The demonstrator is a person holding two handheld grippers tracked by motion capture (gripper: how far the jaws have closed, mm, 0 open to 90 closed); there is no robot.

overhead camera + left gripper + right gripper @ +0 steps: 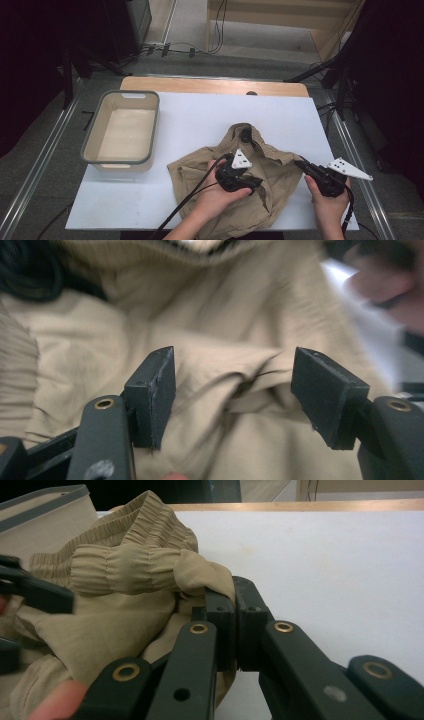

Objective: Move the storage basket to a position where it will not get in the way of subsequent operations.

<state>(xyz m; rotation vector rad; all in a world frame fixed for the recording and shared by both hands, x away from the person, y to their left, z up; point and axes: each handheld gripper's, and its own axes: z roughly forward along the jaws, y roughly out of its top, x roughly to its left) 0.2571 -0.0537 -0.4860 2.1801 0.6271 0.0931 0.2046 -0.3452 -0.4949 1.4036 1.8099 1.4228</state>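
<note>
**Right gripper pinches the tan garment's edge while the left stands open over it**

While the tan garment [260,180] lies crumpled on the white table [200,125], the right gripper [235,630] has its fingers pressed together on a fold of the cloth at the garment's edge, the fabric bunching up just behind and to one side of the pads. The left gripper [232,390] hangs over the middle of the garment with its fingers [155,395] spread apart; wrinkled cloth lies beyond the gap, and neither pad presses on it. A grey-rimmed bin [122,127] sits well apart from both grippers, on the left gripper's side.
</note>
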